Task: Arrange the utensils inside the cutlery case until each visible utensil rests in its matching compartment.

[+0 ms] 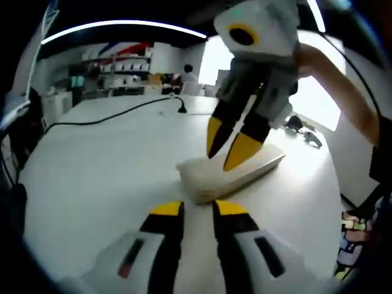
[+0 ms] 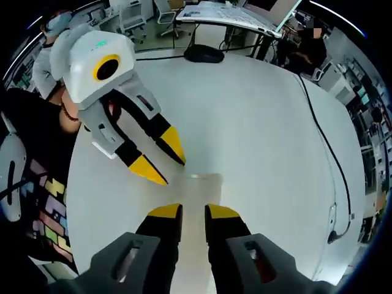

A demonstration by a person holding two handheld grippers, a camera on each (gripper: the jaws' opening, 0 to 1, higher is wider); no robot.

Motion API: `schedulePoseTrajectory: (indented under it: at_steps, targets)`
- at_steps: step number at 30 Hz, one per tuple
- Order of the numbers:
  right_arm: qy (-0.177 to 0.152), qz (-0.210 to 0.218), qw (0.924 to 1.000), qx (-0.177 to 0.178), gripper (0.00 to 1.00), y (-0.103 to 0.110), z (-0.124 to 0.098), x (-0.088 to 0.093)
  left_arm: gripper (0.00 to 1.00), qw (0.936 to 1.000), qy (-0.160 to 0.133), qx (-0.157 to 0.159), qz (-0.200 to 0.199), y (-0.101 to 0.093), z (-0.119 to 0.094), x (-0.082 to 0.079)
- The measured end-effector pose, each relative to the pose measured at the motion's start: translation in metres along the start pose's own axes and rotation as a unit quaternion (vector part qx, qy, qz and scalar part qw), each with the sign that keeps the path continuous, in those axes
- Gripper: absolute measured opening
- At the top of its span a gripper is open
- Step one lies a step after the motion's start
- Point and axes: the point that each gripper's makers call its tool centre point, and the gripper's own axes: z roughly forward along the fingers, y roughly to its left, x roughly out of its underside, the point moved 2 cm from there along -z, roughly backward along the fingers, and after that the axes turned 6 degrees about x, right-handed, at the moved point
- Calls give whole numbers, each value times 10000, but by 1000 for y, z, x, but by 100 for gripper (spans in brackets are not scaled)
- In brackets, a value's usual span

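Observation:
A cream, oblong cutlery case [image 1: 245, 173] lies flat on the white table [image 1: 98, 177], its top towards me and its inside hidden. My right gripper [image 1: 229, 150] comes down from the upper right, and its yellow fingertips [image 1: 244, 149] stand a little apart right at the case's top. In the right gripper view the pale case [image 2: 197, 184] runs under and between that gripper's jaws [image 2: 193, 212]. My left gripper [image 1: 199, 209] hovers just short of the case's near end, open and holding nothing. It enters the right gripper view from the left [image 2: 160, 156], beside the case.
A black cable [image 1: 116, 113] crosses the far side of the table to a plug. A second cable [image 2: 324, 141] runs along the table's right side, and a dark object [image 2: 204, 54] lies at the far edge. A person's arm [image 1: 343, 92] holds the right gripper. Shelves stand in the background.

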Motion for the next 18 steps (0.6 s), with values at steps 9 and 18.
schedulePoseTrajectory:
  at_steps: [9, 18]
  targets:
    - [84, 181, 9998, -37, 14, -4, 8, 1, 21, 9997, -222, 20, 128, 1, 2, -5]
    - [76, 196, 9996, -166, 14, 5, 13, -10, 26, 9994, -222, 249, 67, -7, 5, -1]
